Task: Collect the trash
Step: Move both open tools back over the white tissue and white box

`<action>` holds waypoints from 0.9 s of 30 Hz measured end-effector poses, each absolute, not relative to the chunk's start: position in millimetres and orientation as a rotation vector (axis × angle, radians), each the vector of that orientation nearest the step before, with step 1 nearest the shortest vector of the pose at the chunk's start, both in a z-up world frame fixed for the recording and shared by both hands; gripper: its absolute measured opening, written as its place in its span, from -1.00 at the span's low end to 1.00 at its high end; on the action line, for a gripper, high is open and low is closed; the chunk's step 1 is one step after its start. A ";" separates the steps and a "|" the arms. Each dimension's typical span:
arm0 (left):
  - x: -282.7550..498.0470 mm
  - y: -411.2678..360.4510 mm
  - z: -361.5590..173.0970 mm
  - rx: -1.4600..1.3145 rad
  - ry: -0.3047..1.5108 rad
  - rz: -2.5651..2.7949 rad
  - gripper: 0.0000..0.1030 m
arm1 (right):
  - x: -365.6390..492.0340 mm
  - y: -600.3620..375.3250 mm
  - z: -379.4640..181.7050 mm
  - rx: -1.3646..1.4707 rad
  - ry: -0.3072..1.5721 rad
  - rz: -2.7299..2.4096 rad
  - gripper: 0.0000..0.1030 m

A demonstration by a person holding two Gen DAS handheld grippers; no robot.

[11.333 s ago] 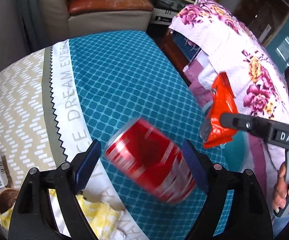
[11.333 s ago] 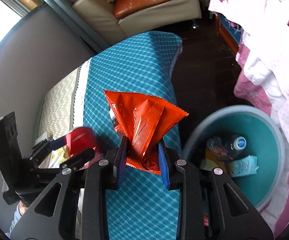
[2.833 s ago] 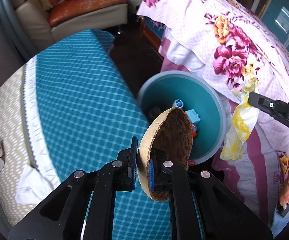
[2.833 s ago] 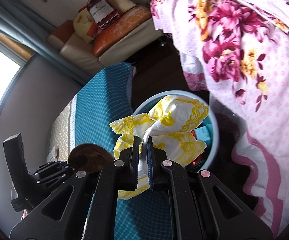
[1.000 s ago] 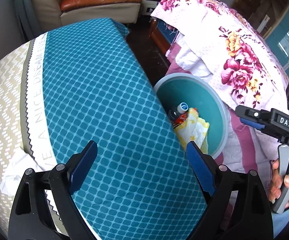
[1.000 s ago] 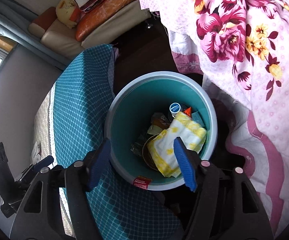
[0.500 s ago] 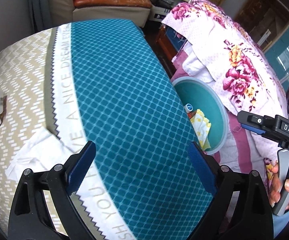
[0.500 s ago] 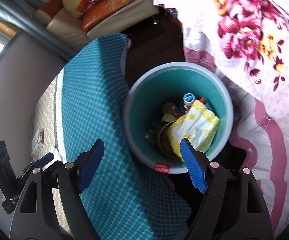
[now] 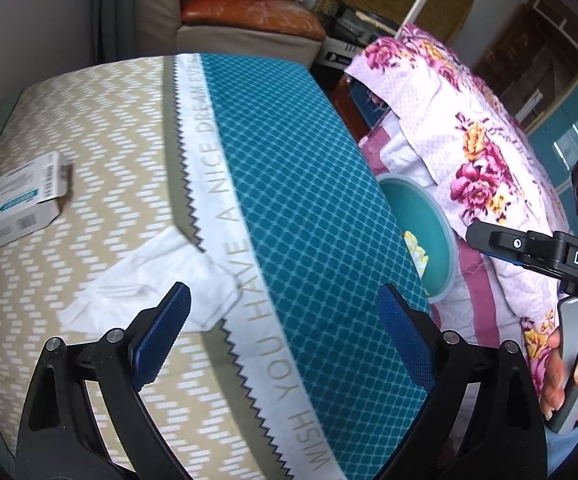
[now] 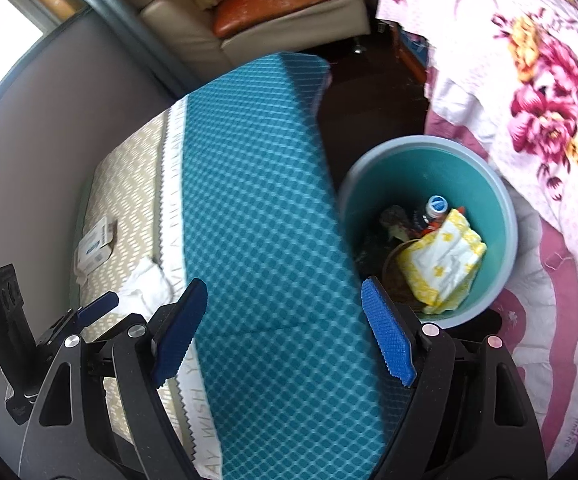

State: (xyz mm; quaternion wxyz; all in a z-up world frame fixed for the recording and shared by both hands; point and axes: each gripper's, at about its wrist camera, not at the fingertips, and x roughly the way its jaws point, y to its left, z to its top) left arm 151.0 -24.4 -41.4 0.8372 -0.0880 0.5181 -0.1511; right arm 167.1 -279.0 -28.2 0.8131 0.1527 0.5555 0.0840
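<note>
A crumpled white tissue (image 9: 149,276) lies on the bed's beige cover, just ahead of my open, empty left gripper (image 9: 285,336); it also shows in the right wrist view (image 10: 145,282). A small white medicine box (image 9: 17,202) lies further left, also seen in the right wrist view (image 10: 95,248). The teal trash bin (image 10: 501,200) stands on the floor beside the bed, holding a yellow-white wrapper (image 10: 441,256), a bottle (image 10: 435,206) and other trash. My right gripper (image 10: 285,328) is open and empty over the bed's teal edge, left of the bin.
The bed cover (image 9: 289,184) is teal with a white lettered strip and beige zigzag part. A floral blanket (image 10: 529,80) lies right of the bin. A sofa (image 10: 281,4) stands at the back. The right gripper shows in the left wrist view (image 9: 489,240).
Both grippers, earlier shut on trash over the bin, have let it drop in and opened. They have swung left, away from the bin, toward the tissue and box.
</note>
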 end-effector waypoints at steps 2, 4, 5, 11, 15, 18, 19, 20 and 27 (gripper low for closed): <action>148.3 -15.3 -40.7 -0.201 1.093 -0.315 0.83 | 166.7 -265.7 -25.6 0.309 1.189 0.193 0.49; 146.1 -6.7 -40.9 -0.210 1.089 -0.309 0.84 | 166.7 -256.6 -24.4 0.295 1.192 0.200 0.55; 144.5 -1.0 -41.1 -0.214 1.086 -0.303 0.85 | 166.5 -251.4 -24.2 0.288 1.195 0.205 0.55; 135.7 34.5 -49.4 -0.218 1.082 -0.268 0.88 | 167.1 -211.6 -28.9 0.236 1.237 0.246 0.56; 128.7 67.0 -58.9 -0.204 1.082 -0.232 0.88 | 170.1 -178.7 -37.1 0.200 1.272 0.280 0.56; 124.7 99.0 -67.8 -0.211 1.093 -0.201 0.88 | 174.6 -154.4 -46.2 0.166 1.299 0.309 0.56; 123.9 107.0 -69.8 -0.216 1.096 -0.194 0.88 | 175.8 -145.3 -49.6 0.155 1.308 0.319 0.56; 122.5 118.4 -72.3 -0.223 1.097 -0.182 0.88 | 176.9 -138.9 -52.3 0.146 1.316 0.327 0.56; 115.0 169.5 -78.3 -0.236 1.089 -0.141 0.88 | 189.3 -79.3 -80.6 0.052 1.368 0.394 0.56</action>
